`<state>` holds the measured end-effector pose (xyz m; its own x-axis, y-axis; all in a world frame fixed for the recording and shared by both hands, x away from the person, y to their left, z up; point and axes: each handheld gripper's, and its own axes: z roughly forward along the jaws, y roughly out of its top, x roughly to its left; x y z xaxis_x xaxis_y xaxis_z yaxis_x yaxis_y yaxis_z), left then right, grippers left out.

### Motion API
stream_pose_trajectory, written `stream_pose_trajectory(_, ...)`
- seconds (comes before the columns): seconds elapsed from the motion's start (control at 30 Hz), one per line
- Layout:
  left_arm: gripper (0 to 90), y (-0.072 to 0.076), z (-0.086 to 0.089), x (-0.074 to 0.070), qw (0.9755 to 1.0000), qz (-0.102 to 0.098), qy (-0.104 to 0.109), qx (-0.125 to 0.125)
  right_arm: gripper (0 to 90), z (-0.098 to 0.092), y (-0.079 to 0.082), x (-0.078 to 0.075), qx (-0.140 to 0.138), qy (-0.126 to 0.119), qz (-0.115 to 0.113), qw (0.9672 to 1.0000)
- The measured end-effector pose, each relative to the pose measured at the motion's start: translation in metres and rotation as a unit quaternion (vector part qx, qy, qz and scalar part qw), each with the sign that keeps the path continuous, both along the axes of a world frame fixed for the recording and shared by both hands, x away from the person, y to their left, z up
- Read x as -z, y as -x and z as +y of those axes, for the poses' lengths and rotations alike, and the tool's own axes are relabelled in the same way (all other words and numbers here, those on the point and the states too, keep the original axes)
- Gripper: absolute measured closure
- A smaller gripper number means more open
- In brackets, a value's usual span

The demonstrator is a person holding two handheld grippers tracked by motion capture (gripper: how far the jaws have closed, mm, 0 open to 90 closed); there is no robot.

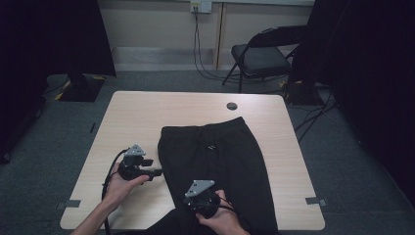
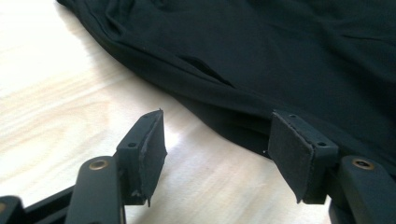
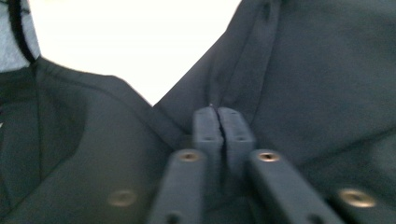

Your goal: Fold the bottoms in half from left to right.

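The black trousers [image 1: 215,166] lie flat on the pale wooden worktop [image 1: 137,117], waistband toward the far edge and legs running back to the near edge; everything below is placed against them.

Left of the trousers, just off their left side seam, the left gripper [image 1: 157,172] is held low over bare wood in the person's left hand [image 1: 120,183], pointing at the cloth. In the left gripper view its jaws stand wide apart, released, with nothing between the pads [image 2: 292,154]; the folded edge of the trousers [image 2: 243,60] lies just beyond the tips, and the right-hand tip sits close against that hem.

At the near end of the trousers, above their left leg, the right gripper [image 1: 200,200] is held in the right hand [image 1: 222,220]. In the right gripper view its jaws [image 3: 223,126] are pressed together over dark fabric; whether a fold is pinched between them I cannot tell.

Beyond the waistband, a round dark grommet [image 1: 232,105] sits in the worktop.
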<state>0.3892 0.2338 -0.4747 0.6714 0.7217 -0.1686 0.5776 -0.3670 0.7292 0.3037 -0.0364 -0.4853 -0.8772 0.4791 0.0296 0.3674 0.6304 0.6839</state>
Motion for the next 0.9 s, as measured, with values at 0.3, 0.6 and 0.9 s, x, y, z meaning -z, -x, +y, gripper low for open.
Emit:
stream_pose_trajectory(0.3,35.4,-0.005,0.002,-0.006,1.0000,-0.005,0.001,-0.006,58.5,0.009,-0.018,0.006,0.035,-0.017,-0.005,0.9992)
stream_pose_trajectory(0.6,35.3,-0.013,0.010,-0.009,0.9994,-0.008,0.013,-0.031,80.1,0.013,-0.013,0.002,0.025,0.007,-0.028,0.9993)
stream_pose_trajectory(0.9,31.8,-0.045,0.003,-0.010,0.9985,-0.003,0.034,-0.042,88.9,0.006,-0.011,0.003,0.026,-0.007,0.002,0.9996)
